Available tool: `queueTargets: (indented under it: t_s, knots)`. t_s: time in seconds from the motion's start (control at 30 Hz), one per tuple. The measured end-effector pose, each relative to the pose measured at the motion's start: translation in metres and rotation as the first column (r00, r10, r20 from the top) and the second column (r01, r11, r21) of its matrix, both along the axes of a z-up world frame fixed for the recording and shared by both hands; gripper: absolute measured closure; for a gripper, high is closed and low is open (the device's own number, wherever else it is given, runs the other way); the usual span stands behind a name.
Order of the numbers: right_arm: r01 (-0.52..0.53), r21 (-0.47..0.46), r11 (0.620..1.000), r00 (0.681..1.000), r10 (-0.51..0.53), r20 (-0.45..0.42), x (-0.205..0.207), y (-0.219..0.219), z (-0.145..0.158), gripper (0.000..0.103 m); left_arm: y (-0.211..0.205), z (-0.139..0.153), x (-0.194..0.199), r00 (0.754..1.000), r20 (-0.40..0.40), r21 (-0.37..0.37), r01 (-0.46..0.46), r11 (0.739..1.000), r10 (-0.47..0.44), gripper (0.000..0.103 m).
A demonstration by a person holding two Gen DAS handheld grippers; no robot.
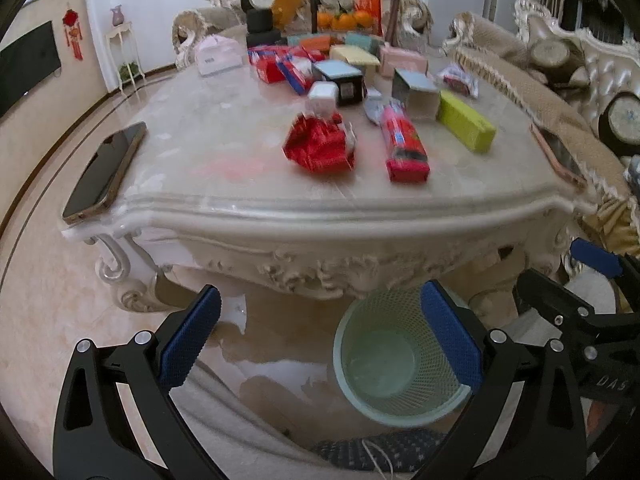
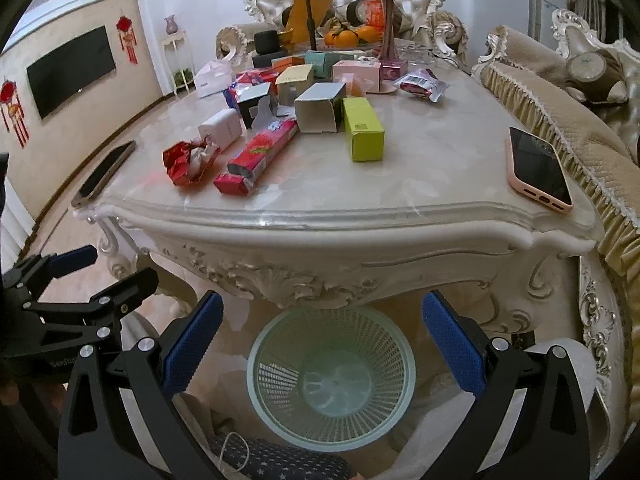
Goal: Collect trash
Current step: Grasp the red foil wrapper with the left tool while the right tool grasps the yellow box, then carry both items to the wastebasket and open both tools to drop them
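Soft, even daylight; sheen on the marble tabletop (image 2: pixel 432 160) — left view slightly motion-blurred, fisheye bending at edges.

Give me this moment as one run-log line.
left gripper: jaws open, empty | right gripper: jaws open, empty | basket: empty, on floor | red wrapper: on table

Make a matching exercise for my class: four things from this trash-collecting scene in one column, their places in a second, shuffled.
Things:
1. crumpled red wrapper
2. mesh bin
3. pink-cased phone
4. lime-green box

Places:
A. on the floor below the table's front edge
B. near the table's right front corner
C. beside the long red packet, on its left
D. right of the open grey carton

Pairs: 1-C, 2-A, 3-B, 4-D
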State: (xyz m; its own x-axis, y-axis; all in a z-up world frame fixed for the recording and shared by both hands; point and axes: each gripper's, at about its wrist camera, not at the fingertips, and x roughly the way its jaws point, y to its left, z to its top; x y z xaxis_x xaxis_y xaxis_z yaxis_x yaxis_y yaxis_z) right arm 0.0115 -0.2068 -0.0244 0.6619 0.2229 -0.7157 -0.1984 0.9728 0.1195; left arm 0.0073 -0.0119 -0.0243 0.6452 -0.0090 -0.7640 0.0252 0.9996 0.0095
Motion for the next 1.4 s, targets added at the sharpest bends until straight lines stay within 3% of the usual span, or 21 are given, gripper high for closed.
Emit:
queueTargets:
  t_s: [0.1, 0.17, 0.3, 0.43, 0.6, 0.77, 0.8, 0.87, 0.93, 0.97, 1.1, 1.3, 1.4]
  knots:
    - [-0.008, 0.020, 1.000, 0.998, 0.007, 0.066, 0.020, -0.009, 0.019, 0.007, 0.012, 0.013, 0.011, 0.992, 0.129, -0.020, -0.006, 1.000, 0.009, 0.006]
    - [-0.006, 0.007, 1.000, 0.994, 0.005, 0.113, 0.039, -0.015, 0.027, 0.007, 0.020, 0.016, 0.033, 0.986, 0.167, -0.031, -0.023, 0.999, 0.028, 0.006]
    - [-0.017, 0.012, 1.000, 0.992, 0.016, 0.124, 0.084, -0.023, 0.031, 0.007, 0.018, 0.010, 0.077, 0.987, 0.157, -0.005, -0.026, 1.000, 0.026, 0.006]
    - [-0.045, -0.033, 0.998, 0.997, 0.047, 0.062, 0.128, -0.022, 0.022, 0.008, 0.009, 0.003, 0.095, 0.989, 0.143, -0.015, -0.018, 1.000, 0.020, 0.006]
    - [-0.077, -0.100, 0.992, 0.997, 0.079, 0.018, 0.150, -0.012, 0.012, 0.008, 0.006, -0.008, 0.110, 0.992, 0.121, 0.029, -0.027, 0.999, 0.024, 0.006]
    - [-0.074, -0.120, 0.990, 0.997, 0.073, -0.012, 0.162, -0.008, -0.001, 0.010, 0.008, -0.011, 0.118, 0.993, 0.114, 0.022, -0.014, 1.000, 0.012, 0.008]
    - [-0.073, -0.116, 0.991, 0.997, 0.072, -0.017, 0.164, -0.009, -0.002, 0.019, 0.009, -0.013, 0.120, 0.995, 0.102, 0.017, -0.006, 1.000, 0.004, 0.013]
    - [-0.073, -0.110, 0.991, 0.997, 0.072, -0.012, 0.162, -0.009, -0.003, 0.030, 0.008, -0.013, 0.116, 0.994, 0.112, 0.030, 0.007, 1.000, -0.011, 0.036]
    - [-0.081, -0.110, 0.991, 0.997, 0.081, -0.007, 0.160, -0.008, 0.001, 0.051, 0.005, -0.011, 0.115, 0.993, 0.117, 0.042, 0.028, 0.999, -0.033, 0.053]
    - [-0.082, -0.110, 0.991, 0.997, 0.081, -0.008, 0.159, -0.008, 0.002, 0.073, 0.005, -0.010, 0.116, 0.992, 0.119, 0.047, 0.030, 0.998, -0.035, 0.056]
    - [-0.080, -0.102, 0.992, 0.997, 0.079, -0.010, 0.154, -0.013, 0.005, 0.076, 0.009, -0.005, 0.104, 0.991, 0.123, 0.002, 0.051, 0.999, -0.051, 0.059]
    - [-0.068, 0.006, 0.998, 0.997, 0.068, -0.023, 0.138, -0.035, 0.013, 0.076, 0.031, -0.001, 0.087, 0.994, 0.099, -0.110, 0.057, 0.992, -0.046, 0.059]
    - [-0.077, 0.048, 0.996, 0.997, 0.076, 0.007, 0.118, -0.044, 0.027, 0.076, 0.043, 0.017, 0.064, 0.990, 0.136, -0.160, 0.067, 0.985, -0.046, 0.059]
